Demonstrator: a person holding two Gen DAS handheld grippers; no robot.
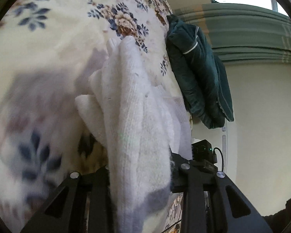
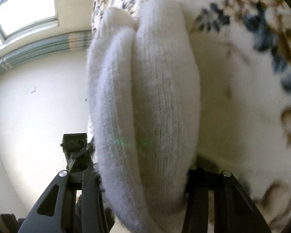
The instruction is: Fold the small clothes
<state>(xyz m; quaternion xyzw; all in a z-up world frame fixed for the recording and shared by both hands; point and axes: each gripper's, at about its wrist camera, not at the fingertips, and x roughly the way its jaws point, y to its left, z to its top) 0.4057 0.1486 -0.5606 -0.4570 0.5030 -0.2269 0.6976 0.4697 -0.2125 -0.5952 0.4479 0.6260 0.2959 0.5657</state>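
White knitted socks (image 1: 133,128) fill both views, each gripper, left gripper (image 1: 139,176) and right gripper (image 2: 143,174), clamped on them above the floral blanket (image 1: 54,44), seemingly for folding.

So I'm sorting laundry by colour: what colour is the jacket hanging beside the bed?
Dark green jacket, with a thin pale stripe; the left wrist view shows it.

White socks (image 1: 133,128) are hiding the left gripper's (image 1: 139,176) fingertips; near floral blanket (image 1: 29,136) is blurring; the right gripper's (image 2: 143,176) tips are buried too.
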